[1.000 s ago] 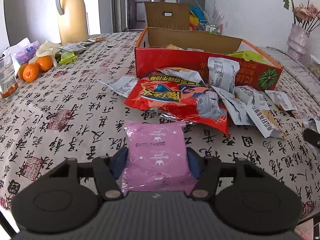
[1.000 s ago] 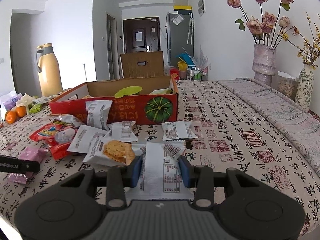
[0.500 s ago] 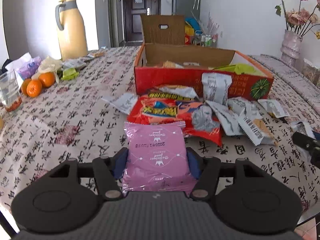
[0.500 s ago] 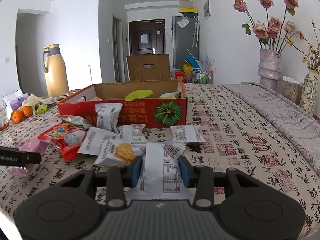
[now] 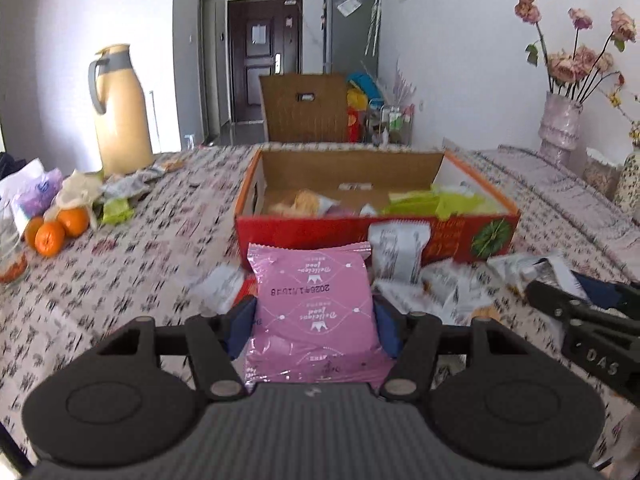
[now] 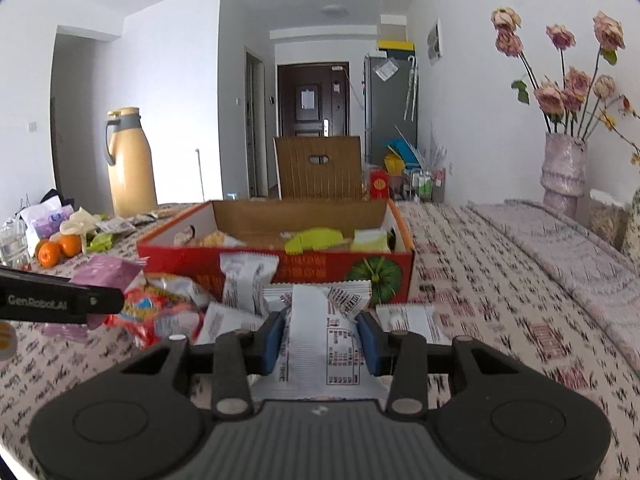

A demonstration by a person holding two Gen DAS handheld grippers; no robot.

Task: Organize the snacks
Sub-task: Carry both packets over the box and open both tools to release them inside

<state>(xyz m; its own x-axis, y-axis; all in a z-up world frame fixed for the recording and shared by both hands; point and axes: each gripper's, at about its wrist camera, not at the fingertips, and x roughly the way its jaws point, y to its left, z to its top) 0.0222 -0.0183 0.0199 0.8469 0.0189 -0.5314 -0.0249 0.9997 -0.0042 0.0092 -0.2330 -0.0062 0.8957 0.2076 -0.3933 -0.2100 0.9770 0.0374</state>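
The left gripper (image 5: 314, 316) clamps a pink snack packet (image 5: 314, 308) by its side edges, and the right gripper (image 6: 322, 338) pinches a white packet (image 6: 320, 340) the same way, so each hangs flat and clear of the table (image 6: 500, 320). Both point at the open red box (image 6: 280, 264), which likely means a drop there. Loose packets (image 6: 248, 284) lie heaped against its front wall. Motion blur smears the box's contents, and both packets' near ends are hidden behind the gripper bodies.

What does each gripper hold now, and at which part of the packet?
The left gripper holds a pink snack packet by its two side edges. The right gripper holds a white snack packet, also pinched at its sides.
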